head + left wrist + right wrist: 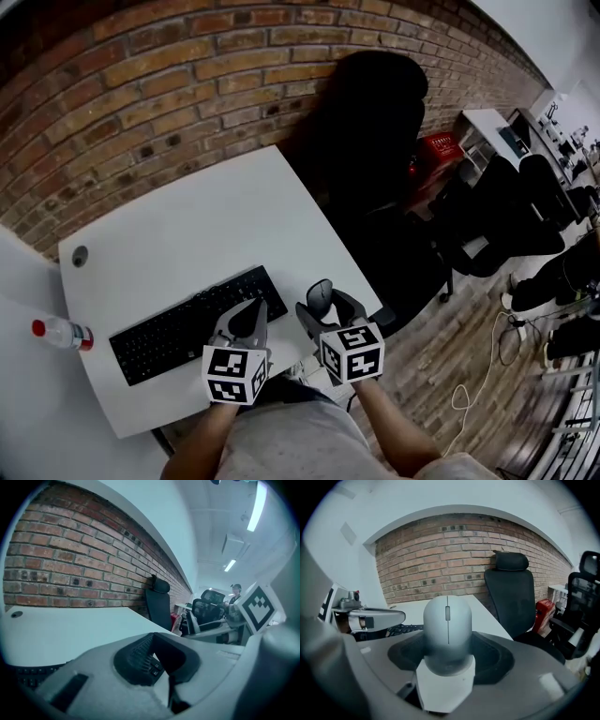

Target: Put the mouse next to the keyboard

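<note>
A black keyboard [192, 323] lies on the white table [187, 225] near its front edge. My right gripper [323, 305] is shut on a grey mouse [320, 294], held just right of the keyboard's right end, close to the table's front right corner. In the right gripper view the mouse [447, 630] sits upright between the jaws, scroll wheel facing the camera. My left gripper [251, 314] hovers over the keyboard's right end, jaws together with nothing in them; in the left gripper view keyboard keys [146, 660] show through the hollow between them.
A plastic bottle with a red cap [62, 333] lies at the far left. A cable hole [80, 255] marks the table's back left. A black office chair [375, 122] stands beyond the table's right edge, against the brick wall [187, 56].
</note>
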Demonstrator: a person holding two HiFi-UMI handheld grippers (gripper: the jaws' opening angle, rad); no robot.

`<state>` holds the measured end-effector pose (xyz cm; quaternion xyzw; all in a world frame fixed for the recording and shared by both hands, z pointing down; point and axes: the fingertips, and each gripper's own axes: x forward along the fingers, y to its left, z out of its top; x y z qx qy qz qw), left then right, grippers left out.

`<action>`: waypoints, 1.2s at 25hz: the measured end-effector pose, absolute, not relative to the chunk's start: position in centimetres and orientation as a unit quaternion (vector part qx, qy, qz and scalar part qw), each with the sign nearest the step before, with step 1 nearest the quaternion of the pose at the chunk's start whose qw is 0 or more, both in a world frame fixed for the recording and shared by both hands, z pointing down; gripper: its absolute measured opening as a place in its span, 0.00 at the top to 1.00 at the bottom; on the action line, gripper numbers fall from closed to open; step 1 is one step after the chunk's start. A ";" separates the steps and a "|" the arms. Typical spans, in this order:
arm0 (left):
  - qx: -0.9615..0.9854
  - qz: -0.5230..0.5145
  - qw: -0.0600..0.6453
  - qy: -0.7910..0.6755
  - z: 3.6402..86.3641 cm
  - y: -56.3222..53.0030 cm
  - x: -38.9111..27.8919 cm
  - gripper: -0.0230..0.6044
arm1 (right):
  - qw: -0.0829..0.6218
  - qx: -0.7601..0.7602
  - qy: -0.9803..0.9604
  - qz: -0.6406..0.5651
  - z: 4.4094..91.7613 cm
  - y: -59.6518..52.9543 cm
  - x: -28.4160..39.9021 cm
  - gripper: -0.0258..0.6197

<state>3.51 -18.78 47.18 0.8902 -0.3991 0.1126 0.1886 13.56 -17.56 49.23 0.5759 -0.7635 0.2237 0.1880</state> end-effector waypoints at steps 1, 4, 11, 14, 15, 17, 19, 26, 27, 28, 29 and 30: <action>0.889 0.113 0.189 -0.401 47.2 -19.0 3.7 0.97 | 0.192 0.574 -0.764 0.226 49.5 -17.8 13.8 0.48; 0.886 0.112 0.191 -0.407 47.4 -19.8 4.3 0.97 | 0.206 0.566 -0.764 0.233 50.4 -18.6 14.4 0.48; 0.879 0.112 0.197 -0.420 48.1 -21.1 5.3 0.97 | 0.230 0.548 -0.766 0.246 52.3 -20.1 15.5 0.48; 0.873 0.113 0.200 -0.429 48.3 -21.6 5.1 0.97 | 0.241 0.540 -0.766 0.253 53.1 -20.8 15.4 0.48; 0.872 0.113 0.201 -0.432 48.4 -21.8 5.0 0.97 | 0.244 0.537 -0.765 0.256 53.3 -21.0 15.4 0.48; 0.868 0.112 0.204 -0.438 48.6 -22.1 4.7 0.97 | 0.251 0.532 -0.765 0.263 53.9 -21.4 15.2 0.48; 0.865 0.112 0.207 -0.444 48.8 -22.4 4.6 0.97 | 0.258 0.526 -0.765 0.267 54.4 -21.8 15.0 0.48; 0.853 0.108 0.216 -0.462 49.3 -23.3 3.9 0.97 | 0.278 0.515 -0.761 0.279 55.6 -23.1 14.9 0.48; 0.852 0.107 0.217 -0.464 49.4 -23.4 3.8 0.97 | 0.281 0.515 -0.758 0.283 55.9 -23.1 15.0 0.48; 0.851 0.106 0.218 -0.466 49.4 -23.5 3.8 0.97 | 0.285 0.516 -0.755 0.287 56.2 -23.1 15.1 0.48; 0.850 0.105 0.219 -0.467 49.5 -23.6 3.7 0.97 | 0.288 0.516 -0.752 0.291 56.5 -23.1 15.1 0.48; 0.849 0.104 0.220 -0.469 49.5 -23.7 3.6 0.97 | 0.291 0.517 -0.749 0.295 56.7 -23.1 15.2 0.48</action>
